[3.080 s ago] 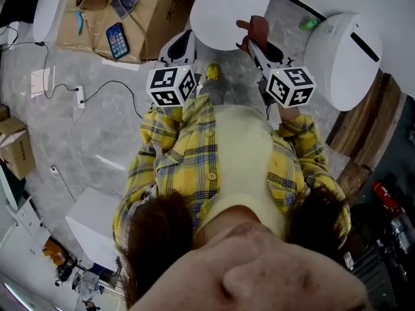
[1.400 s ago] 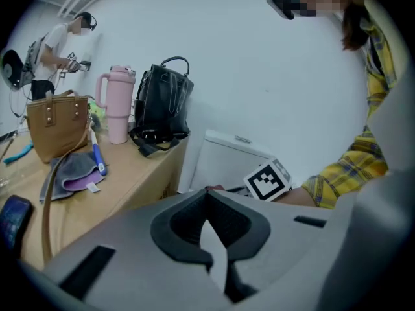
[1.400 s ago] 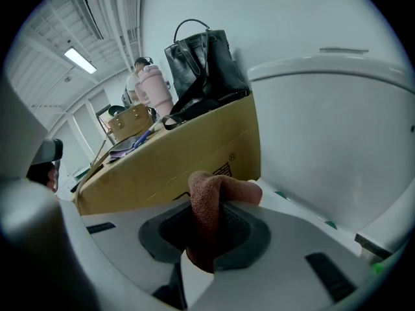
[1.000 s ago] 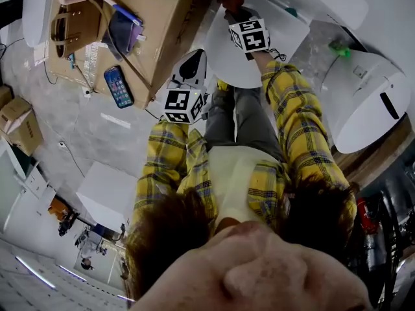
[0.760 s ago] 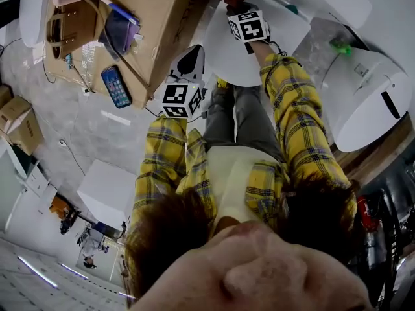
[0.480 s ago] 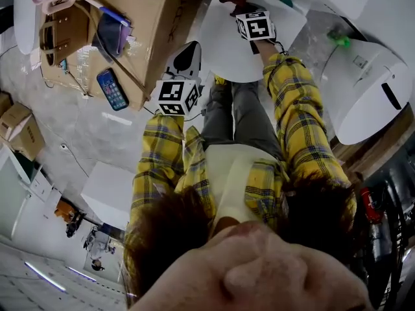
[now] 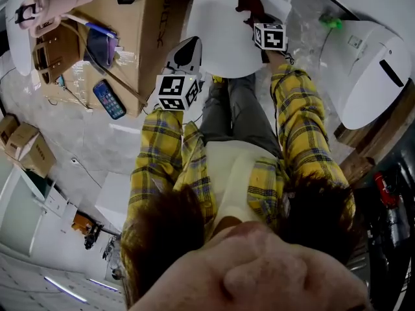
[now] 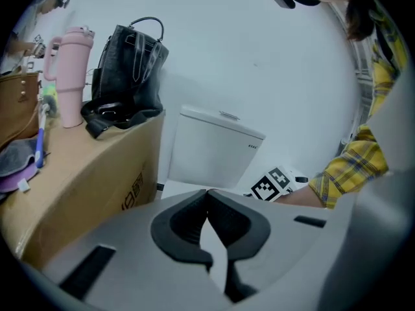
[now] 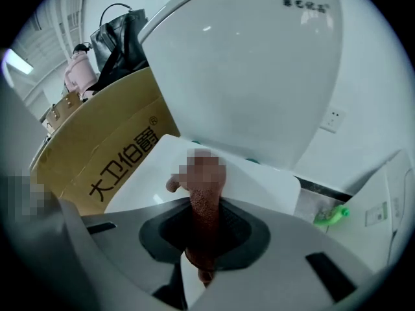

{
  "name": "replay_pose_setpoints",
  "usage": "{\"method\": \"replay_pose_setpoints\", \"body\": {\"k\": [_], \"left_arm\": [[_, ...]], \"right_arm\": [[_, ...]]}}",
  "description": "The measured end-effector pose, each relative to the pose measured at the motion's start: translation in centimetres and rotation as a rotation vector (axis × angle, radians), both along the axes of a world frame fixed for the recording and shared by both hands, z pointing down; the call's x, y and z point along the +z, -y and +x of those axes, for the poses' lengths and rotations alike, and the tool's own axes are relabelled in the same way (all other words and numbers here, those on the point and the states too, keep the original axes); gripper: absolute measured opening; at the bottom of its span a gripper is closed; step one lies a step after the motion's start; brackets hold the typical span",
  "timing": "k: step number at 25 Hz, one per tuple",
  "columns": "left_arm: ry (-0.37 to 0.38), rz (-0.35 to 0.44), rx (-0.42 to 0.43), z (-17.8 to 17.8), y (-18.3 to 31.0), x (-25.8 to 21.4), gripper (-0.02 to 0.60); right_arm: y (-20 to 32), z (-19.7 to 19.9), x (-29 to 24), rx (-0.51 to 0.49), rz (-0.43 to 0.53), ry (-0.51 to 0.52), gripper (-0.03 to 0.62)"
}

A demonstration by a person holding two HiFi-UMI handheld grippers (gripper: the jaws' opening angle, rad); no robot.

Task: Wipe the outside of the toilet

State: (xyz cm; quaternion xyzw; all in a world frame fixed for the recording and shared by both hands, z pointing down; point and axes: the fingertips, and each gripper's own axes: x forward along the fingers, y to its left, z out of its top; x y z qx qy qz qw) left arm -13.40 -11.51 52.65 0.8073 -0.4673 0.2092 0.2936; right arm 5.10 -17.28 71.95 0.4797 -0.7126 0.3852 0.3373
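Right tool [image 9: 206, 199] pinching brown cloth [image 9: 202, 238]; cloth end lies over flat white lid of toilet [image 7: 217, 34], contact unclear; left tool [image 8: 207, 194] pressed together, nothing in it, held near toilet front beside box [image 8: 84, 186]; black bag [image 8: 126, 70], pink cup [image 8: 71, 70] on box.

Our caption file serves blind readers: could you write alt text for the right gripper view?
The right gripper is shut on a reddish-brown cloth, held out over the flat white top of a toilet. A printed cardboard box stands at left, with a black bag on it.
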Motion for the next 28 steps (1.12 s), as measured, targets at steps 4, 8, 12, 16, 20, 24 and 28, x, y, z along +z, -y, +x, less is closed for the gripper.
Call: {"method": "replay_pose_setpoints", "body": {"k": [4, 8, 12, 16, 20, 24, 28], "left_arm": [[-0.005, -0.005, 0.049, 1.9, 0.1, 0.3, 0.009], [-0.011, -0.007, 0.096, 3.8, 0.1, 0.5, 0.009], [-0.013, -0.011, 0.118, 4.7, 0.3, 0.8, 0.009], [-0.013, -0.013, 0.119, 5.0, 0.3, 0.9, 0.009], [-0.004, -0.020, 0.092, 3.8, 0.1, 1.2, 0.009], [0.015, -0.030, 0.037, 1.5, -0.2, 1.7, 0.009], [0.031, -0.038, -0.024, -0.8, -0.9, 1.8, 0.009]], "right_arm": [[-1.5, 3.6, 0.2, 0.093, -0.014, -0.016, 0.080], [-3.1, 7.0, 0.2, 0.164, -0.024, -0.047, 0.080], [-4.3, 9.6, -0.3, 0.231, -0.018, -0.069, 0.080], [-4.6, 8.6, -2.8, 0.200, 0.061, -0.045, 0.080], [-4.1, 3.2, -5.7, 0.052, 0.145, 0.030, 0.080], [-3.2, -3.7, -7.2, -0.074, 0.174, 0.131, 0.080], [-2.8, -10.3, -7.0, -0.192, 0.170, 0.204, 0.080]]}}
